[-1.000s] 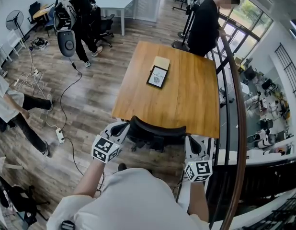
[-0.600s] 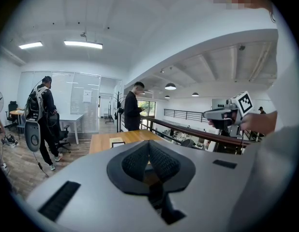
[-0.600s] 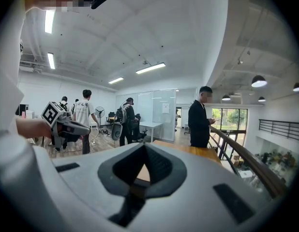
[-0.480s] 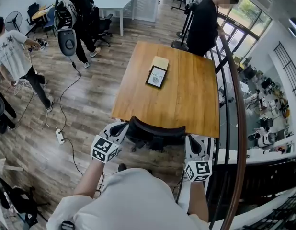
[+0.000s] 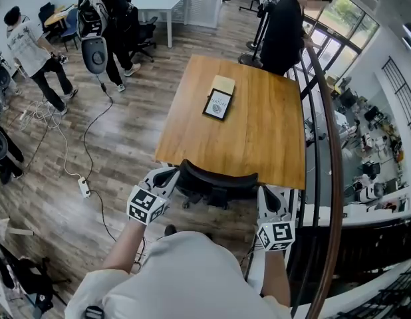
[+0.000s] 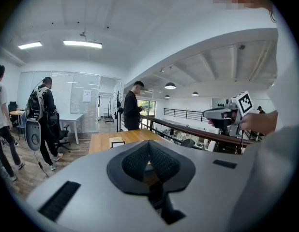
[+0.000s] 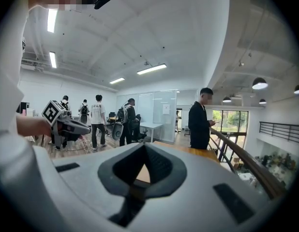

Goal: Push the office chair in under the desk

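Directly below the head camera, the black office chair [image 5: 215, 181] stands at the near edge of the wooden desk [image 5: 259, 138], its curved backrest lying along that edge. The seat and base are hidden under the backrest and the desk top, so how far in the chair sits cannot be told.

The left gripper [image 5: 167, 176] is at the left end of the backrest and the right gripper [image 5: 267, 195] at its right end, each just beside it, though whether they touch it cannot be told. Each one's marker cube sits nearer the person, the left cube [image 5: 147, 206] and the right cube [image 5: 276, 235].

Seen in the left gripper view, the left gripper [image 6: 149, 144] has its dark pads brought together at the tip, with nothing between them and only a sliver of desk wood showing behind. The right gripper view gives the same for the right gripper [image 7: 143, 146], jaws closed on nothing.

On the desk lie a dark framed picture [image 5: 219, 105] and, just beyond it, a tan booklet [image 5: 223, 85]. A person in black [image 5: 283, 32] stands at the desk's far corner, beside the curved wooden railing [image 5: 333, 158]. Other people stand well apart on the wood floor at left, where a white power strip [image 5: 83, 189] and its cables lie
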